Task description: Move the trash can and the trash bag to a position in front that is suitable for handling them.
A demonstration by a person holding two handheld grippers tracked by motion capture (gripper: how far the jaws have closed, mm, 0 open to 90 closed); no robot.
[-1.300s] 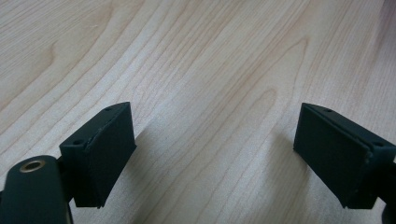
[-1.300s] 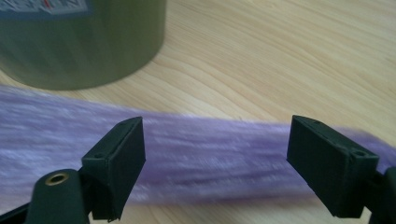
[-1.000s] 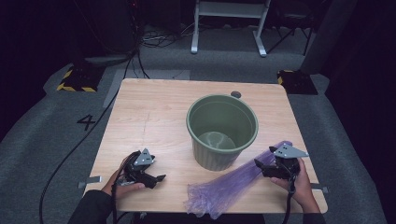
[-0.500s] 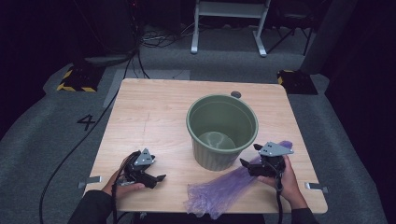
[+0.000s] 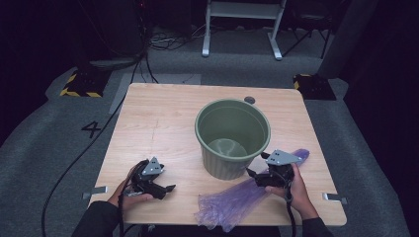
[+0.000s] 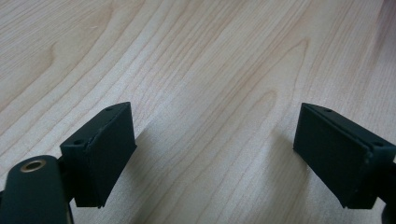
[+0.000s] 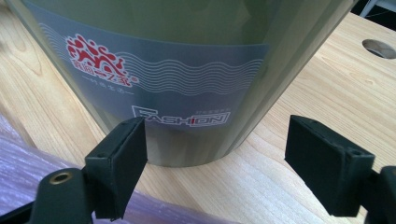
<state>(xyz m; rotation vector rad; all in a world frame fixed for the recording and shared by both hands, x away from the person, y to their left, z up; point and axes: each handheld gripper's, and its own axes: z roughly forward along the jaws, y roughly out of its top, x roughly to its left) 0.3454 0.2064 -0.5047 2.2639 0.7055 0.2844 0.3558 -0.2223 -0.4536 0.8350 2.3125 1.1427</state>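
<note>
A: Right gripper first: jaws spread wide, nothing between them. It sits over the purple plastic bag, close beside the base of the green bin. In the right gripper view the bin's label wall stands just ahead of the jaws, with bag film under the left one.

B: Left gripper?

A: Also spread, holding nothing. It rests low over bare table, well apart from bag and bin. The left gripper view has plain wood grain between the pads.

B: Where's the bag?

A: Flat on the table at the front right, stretched from the front edge back toward the right side, lying alongside the bin. One end pokes out behind the right gripper.

B: The bin?

A: Upright, mid-table, no liner in it, bottom bare.

B: Progress, then?

A: My read: lining the bin with the bag, early stage. Nothing gripped, bag unopened, nothing over the rim. The right gripper looks placed for a pick.

B: What's left?

A: Nearly all of it: grab the film, lift, open the mouth, get it into the bin, fold it over the rim. Probably both grippers, since thin film is slippery.
</note>
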